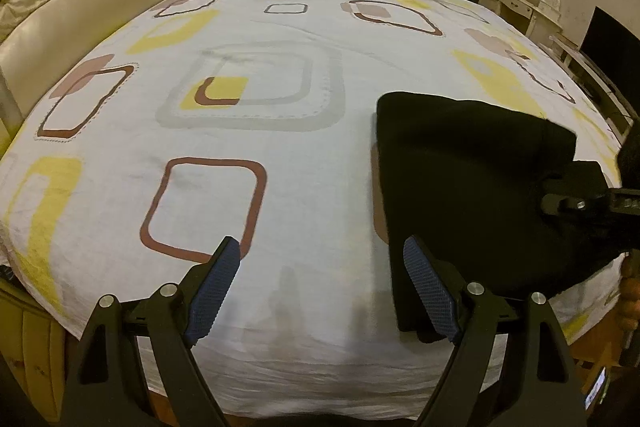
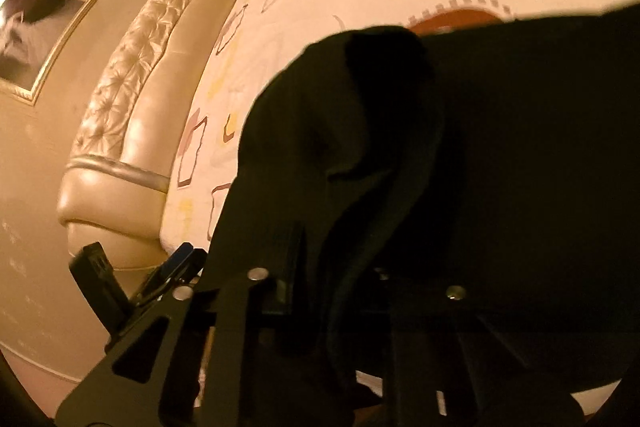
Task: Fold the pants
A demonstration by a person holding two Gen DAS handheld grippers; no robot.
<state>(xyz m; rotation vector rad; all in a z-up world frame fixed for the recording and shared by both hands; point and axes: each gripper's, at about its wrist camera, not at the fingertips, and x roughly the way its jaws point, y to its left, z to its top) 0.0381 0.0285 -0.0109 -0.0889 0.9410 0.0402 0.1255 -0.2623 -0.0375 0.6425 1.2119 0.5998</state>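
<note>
Black pants (image 1: 460, 179) folded on patterned bedsheet (image 1: 280, 155), left tool (image 1: 320, 267) spread empty, right tool (image 2: 344, 211) clamping cloth

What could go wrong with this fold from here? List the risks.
1. The right gripper pinches bunched black pants; it may hold only one layer, so the fold could sag.
2. The left gripper hangs open over the bedsheet beside the pants, so a pull may drag them.
</note>
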